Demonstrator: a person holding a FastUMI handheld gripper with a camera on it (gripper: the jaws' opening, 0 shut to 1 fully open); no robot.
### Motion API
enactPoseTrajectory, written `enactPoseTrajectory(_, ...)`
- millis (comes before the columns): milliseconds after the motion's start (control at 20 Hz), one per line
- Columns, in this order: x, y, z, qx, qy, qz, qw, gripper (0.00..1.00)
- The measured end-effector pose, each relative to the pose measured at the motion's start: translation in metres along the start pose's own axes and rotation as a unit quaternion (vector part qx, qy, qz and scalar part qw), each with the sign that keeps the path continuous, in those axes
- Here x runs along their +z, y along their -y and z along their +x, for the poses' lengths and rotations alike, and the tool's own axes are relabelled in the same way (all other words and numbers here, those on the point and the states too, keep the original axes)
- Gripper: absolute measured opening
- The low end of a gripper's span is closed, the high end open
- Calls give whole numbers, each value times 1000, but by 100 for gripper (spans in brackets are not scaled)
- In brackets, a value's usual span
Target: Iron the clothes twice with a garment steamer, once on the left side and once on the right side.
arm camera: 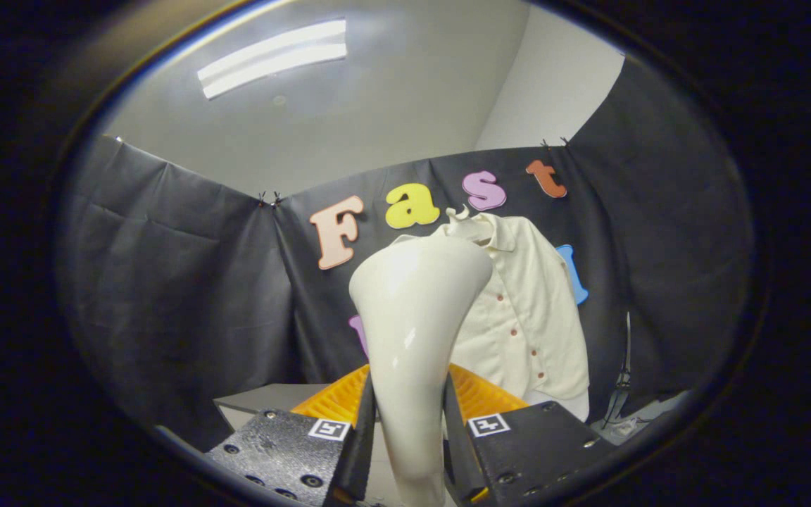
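Observation:
My gripper (409,429) is shut on the handle of a white garment steamer (412,310). The steamer stands upright between the fingers, and its broad head rises above them. Beyond it a cream button-up shirt (532,317) hangs on the black cloth wall, collar up, with a row of small reddish buttons down its front. The steamer head hides the shirt's left part; the shirt's right side and lower hem are in plain sight. The steamer is apart from the cloth, some way short of it.
A grey table (265,398) lies below, just beyond the fingers. A thin dark stand or clip (620,384) rises at the right of the shirt. The black cloth wall (187,296) closes the booth at left and behind.

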State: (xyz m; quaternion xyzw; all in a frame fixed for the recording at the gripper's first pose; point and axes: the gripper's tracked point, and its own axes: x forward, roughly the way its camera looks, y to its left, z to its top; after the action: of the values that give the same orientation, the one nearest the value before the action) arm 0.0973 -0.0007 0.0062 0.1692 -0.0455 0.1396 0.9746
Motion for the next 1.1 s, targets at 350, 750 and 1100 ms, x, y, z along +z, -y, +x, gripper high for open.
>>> enactPoseTrajectory(350, 7, -22, -24, -9, -2, -4, 1000, 46)
enactPoseTrajectory(750, -23, -56, -45, -6, -18, -37, 999, 47)
enactPoseTrajectory(1100, -46, -69, -48, -17, -29, -57, 998, 47)
